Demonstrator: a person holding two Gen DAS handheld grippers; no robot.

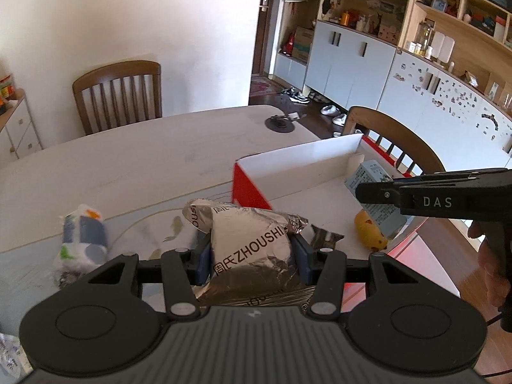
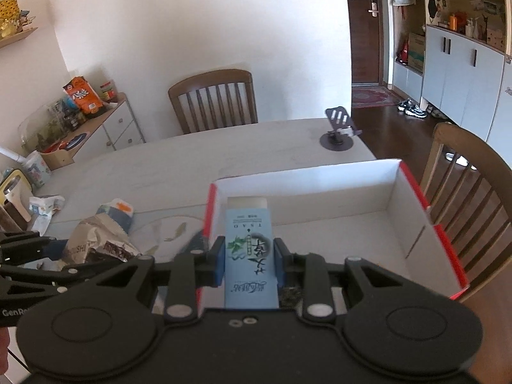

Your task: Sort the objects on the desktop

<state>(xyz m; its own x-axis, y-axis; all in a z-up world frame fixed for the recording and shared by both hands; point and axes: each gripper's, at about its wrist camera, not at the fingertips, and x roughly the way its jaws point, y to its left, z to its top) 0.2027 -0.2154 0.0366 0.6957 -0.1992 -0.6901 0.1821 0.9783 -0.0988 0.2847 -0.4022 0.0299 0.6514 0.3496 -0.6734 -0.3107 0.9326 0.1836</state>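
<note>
**Left wrist view: both grippers loaded beside the box**

Left wrist view shows my left gripper clenched on a crumpled silver foil packet, held just short of the near red corner of the red-and-white cardboard box. A wrapped tissue pack lies on the bench to the left, apart from the packet. Inside the box a yellow item sits near the closer wall.

From the right wrist view, my right gripper grasps a pale blue carton upright between its blue pads, at the box's left wall. The box floor to the right is bare up to the far white wall. Beyond the box, the bench runs open to a phone stand at its far edge, with wooden chairs behind.
</note>
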